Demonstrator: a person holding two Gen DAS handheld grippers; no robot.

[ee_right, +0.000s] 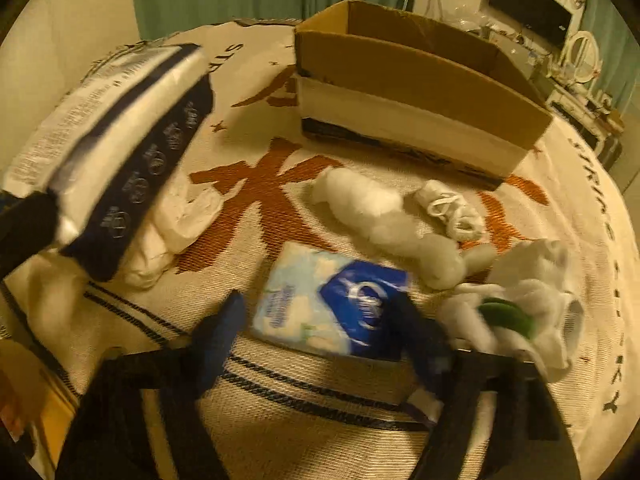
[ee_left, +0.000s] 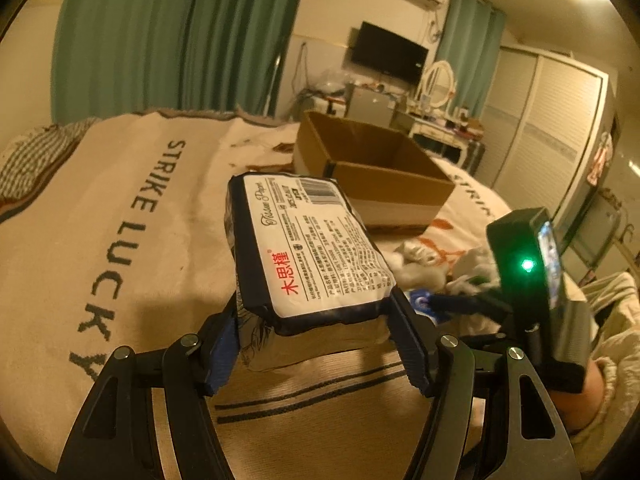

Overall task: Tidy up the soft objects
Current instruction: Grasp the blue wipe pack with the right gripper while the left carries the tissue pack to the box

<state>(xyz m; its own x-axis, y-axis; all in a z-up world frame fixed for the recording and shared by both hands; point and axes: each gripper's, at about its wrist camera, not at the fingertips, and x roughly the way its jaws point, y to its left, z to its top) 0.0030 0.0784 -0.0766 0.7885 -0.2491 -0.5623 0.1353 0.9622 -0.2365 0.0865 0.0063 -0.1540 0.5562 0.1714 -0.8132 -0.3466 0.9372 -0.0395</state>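
**A:** Where is the tissue pack?

**B:** The tissue pack (ee_left: 308, 248), white with a dark border and printed label facing up, is lifted clear of the bed. The left claw (ee_left: 316, 332) is clamped on its near end, one finger on each side, so the pack sticks out forward and tilts a little.

**A:** And the other claw?

**B:** The right claw (ee_right: 324, 332) is low over the blanket with its fingers spread apart. A small blue and white packet (ee_right: 332, 304) lies flat on the blanket between the two fingertips; I cannot tell whether they touch it. This view is blurred.

**A:** What else is near?

**B:** Just beyond the packet lie a lump of white stuffing (ee_right: 384, 216), a small rolled white cloth (ee_right: 452, 212), and to the right a heap of white socks with a green bit (ee_right: 520, 304). More crumpled white material (ee_right: 172, 224) sits under the lifted pack.

**A:** And farther out?

**B:** An open cardboard box (ee_right: 420, 80) stands on the blanket (ee_left: 120, 240) behind them, near but apart. The blanket is cream with dark lettering and rust-red figures.
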